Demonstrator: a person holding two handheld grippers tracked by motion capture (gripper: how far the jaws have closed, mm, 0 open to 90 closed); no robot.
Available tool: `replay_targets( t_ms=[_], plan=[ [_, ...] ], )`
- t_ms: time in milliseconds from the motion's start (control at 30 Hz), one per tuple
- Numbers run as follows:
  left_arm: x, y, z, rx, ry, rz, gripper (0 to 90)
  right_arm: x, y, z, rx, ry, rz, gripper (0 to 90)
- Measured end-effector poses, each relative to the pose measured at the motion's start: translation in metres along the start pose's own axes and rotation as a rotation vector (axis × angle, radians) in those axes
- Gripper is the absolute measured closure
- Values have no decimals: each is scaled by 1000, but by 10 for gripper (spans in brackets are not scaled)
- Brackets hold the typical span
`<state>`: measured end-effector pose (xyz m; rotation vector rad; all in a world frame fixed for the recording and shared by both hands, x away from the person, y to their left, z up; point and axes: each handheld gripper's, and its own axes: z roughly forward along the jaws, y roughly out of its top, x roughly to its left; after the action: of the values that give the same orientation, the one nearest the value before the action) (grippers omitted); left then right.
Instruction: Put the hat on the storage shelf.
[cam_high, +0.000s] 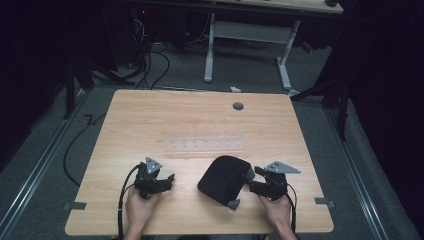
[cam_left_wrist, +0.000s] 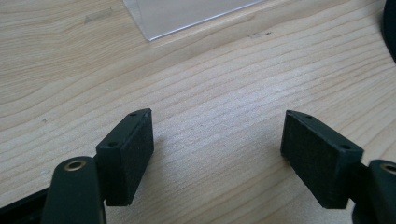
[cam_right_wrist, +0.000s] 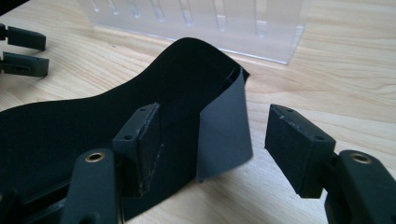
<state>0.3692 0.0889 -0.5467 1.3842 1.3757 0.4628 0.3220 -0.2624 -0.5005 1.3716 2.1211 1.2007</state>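
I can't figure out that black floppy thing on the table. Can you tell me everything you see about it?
The black sheet looks like thin, bendy rubber or foam, black on one face and grey on the other. It lies near the table's front edge, curled up, with a grey flap standing upright. The right gripper is open, and the flap sits between its jaws. A clear plastic rack stands behind it.

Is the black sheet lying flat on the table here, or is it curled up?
Curled up. The black sheet arches off the table, its grey underside edge standing between the open right gripper's jaws.
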Motion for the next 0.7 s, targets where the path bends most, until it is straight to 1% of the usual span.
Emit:
replay_targets(
  t_ms=[267,400,567,633,700],
  plan=[
    [0,0,0,0,0,0,259,-4,5,18,39,51,23,367],
    [0,0,0,0,0,0,259,-4,7,25,45,76,36,370],
    [0,0,0,0,0,0,259,0,9,33,56,75,19,388],
    [0,0,0,0,0,1,259,1,9,34,62,75,21,395],
    [0,0,0,0,0,1,259,0,8,38,80,83,36,406]
  ],
)
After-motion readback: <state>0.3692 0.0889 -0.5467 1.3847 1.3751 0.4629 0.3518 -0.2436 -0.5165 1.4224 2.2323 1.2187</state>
